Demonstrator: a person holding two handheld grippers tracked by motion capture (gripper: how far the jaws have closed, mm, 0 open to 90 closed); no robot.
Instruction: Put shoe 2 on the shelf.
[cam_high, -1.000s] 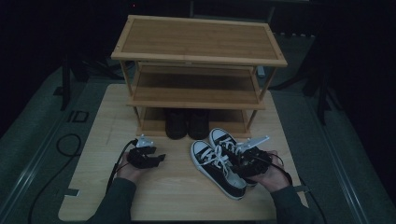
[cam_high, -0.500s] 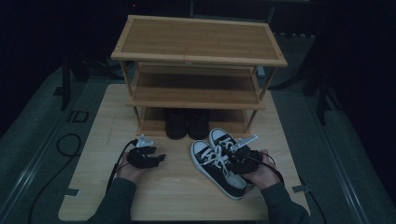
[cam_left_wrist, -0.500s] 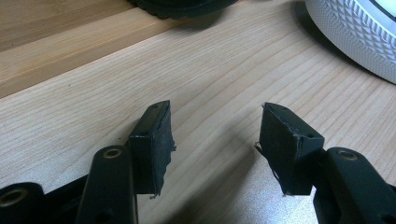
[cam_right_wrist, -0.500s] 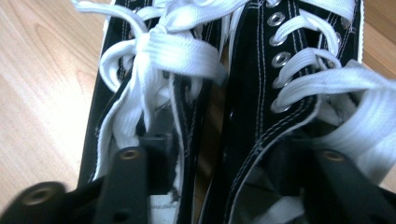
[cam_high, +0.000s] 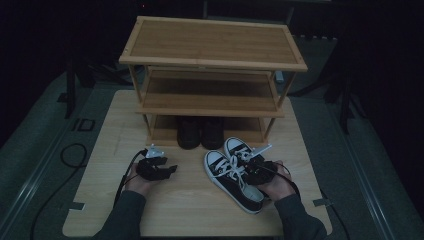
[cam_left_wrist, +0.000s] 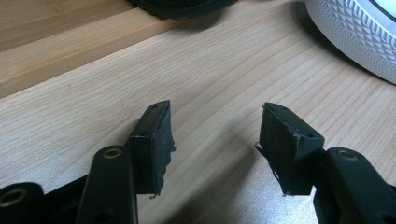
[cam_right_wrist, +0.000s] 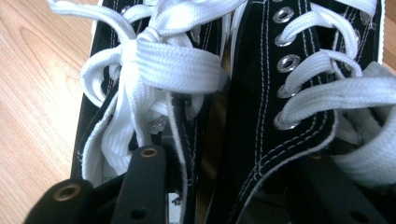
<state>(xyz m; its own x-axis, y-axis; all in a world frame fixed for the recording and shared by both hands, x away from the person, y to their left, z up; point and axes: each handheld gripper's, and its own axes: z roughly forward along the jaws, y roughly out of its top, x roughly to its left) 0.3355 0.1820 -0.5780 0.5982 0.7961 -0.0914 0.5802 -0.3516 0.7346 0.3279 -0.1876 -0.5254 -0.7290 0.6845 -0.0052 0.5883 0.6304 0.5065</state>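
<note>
Here the right gripper (cam_high: 256, 169) has just been closing its jaws, tips hidden inside the adjoining collars of the black canvas sneakers (cam_high: 235, 172) on the table (cam_high: 100, 175), while the left gripper (cam_high: 159, 167) rests spread and empty well apart.

left gripper (cam_left_wrist: 215, 144) low over the wooden table (cam_left_wrist: 210, 79), jaws standing wide apart, bare wood between the black pads (cam_left_wrist: 152, 144), nothing held. white textured sneaker toe (cam_left_wrist: 355, 32) ahead and to the right of the claw. edge of a dark shoe (cam_left_wrist: 187, 7) ahead, just left of centre.
</note>
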